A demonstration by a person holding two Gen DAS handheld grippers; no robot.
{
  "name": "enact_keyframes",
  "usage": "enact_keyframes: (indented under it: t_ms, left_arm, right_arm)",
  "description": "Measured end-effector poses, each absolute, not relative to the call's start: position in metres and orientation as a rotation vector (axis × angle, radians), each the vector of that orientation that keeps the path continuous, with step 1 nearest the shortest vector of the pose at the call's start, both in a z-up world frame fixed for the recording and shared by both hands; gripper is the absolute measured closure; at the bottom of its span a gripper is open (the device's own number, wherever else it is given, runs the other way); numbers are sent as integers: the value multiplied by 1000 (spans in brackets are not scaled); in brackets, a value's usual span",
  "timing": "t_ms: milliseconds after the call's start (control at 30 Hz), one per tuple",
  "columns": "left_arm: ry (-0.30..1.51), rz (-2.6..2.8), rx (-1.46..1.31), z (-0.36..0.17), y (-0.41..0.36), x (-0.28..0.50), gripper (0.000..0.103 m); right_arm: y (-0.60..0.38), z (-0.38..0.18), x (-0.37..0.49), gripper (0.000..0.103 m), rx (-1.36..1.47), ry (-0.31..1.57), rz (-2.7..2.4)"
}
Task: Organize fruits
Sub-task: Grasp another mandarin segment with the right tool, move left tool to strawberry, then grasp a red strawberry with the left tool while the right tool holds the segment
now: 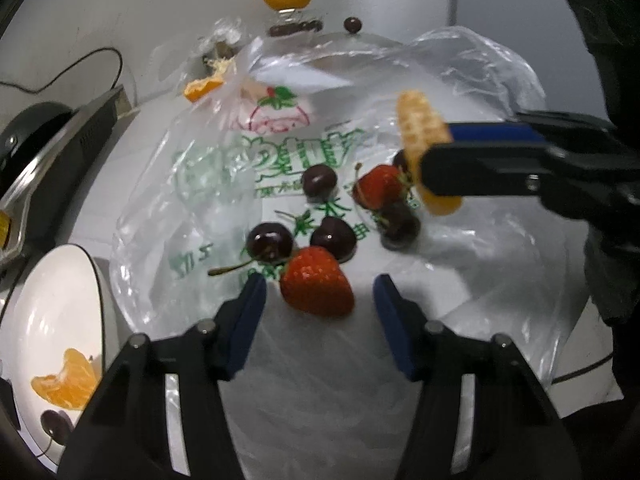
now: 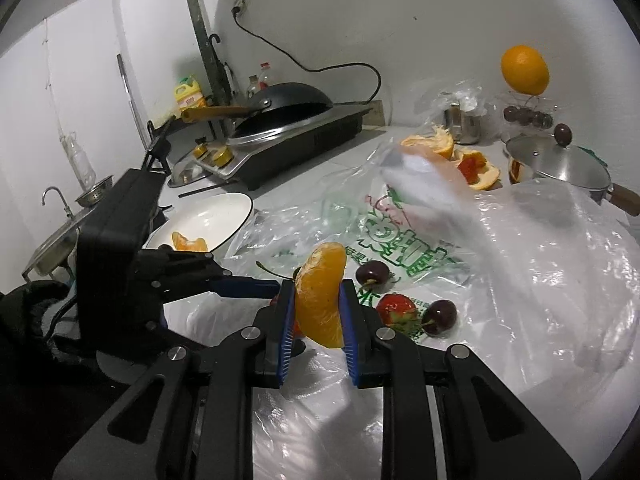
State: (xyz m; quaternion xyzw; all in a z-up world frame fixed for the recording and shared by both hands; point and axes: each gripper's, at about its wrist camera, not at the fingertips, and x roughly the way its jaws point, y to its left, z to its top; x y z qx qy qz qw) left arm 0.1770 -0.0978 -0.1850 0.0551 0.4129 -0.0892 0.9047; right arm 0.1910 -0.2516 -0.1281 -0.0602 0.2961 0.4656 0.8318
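My left gripper (image 1: pixel 320 286) stands open just above the printed plastic bag (image 1: pixel 224 168), with a red strawberry (image 1: pixel 316 286) between its blue pads and a gap on each side. Several dark cherries (image 1: pixel 269 240) and a second strawberry (image 1: pixel 380 186) lie beyond it. My right gripper (image 2: pixel 316 290) is shut on an orange segment (image 2: pixel 322 292), held upright above the bag (image 2: pixel 520 264). In the left wrist view that gripper (image 1: pixel 436 152) comes in from the right with the segment (image 1: pixel 420 128). The left gripper (image 2: pixel 260 287) shows to its left.
A white plate (image 1: pixel 52 300) at the left holds an orange segment (image 1: pixel 66 380) and a cherry (image 1: pixel 56 428). Behind stand an induction cooker with a wok (image 2: pixel 288 120), orange peel (image 2: pixel 472 160), a lidded pot (image 2: pixel 560 160) and a whole orange (image 2: pixel 524 70) on a glass stand. A sink (image 2: pixel 56 236) lies far left.
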Motion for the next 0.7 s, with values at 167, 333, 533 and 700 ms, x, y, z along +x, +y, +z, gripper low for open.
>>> enact_keyframes:
  t_ms: [167, 333, 533, 700]
  left_arm:
    - [866, -175, 108, -188, -96, 186, 60]
    - [863, -178, 112, -186, -98, 188, 65]
    - [839, -184, 106, -176, -97, 177, 65]
    - [807, -200, 100, -165, -99, 162, 65]
  right_arm:
    - [-256, -127, 189, 80, -122, 616, 977]
    - [-258, -126, 187, 80, -121, 608, 964]
    - [-258, -123, 181, 80, -127, 600, 947]
    - [-253, -118, 175, 80, -140, 590, 942]
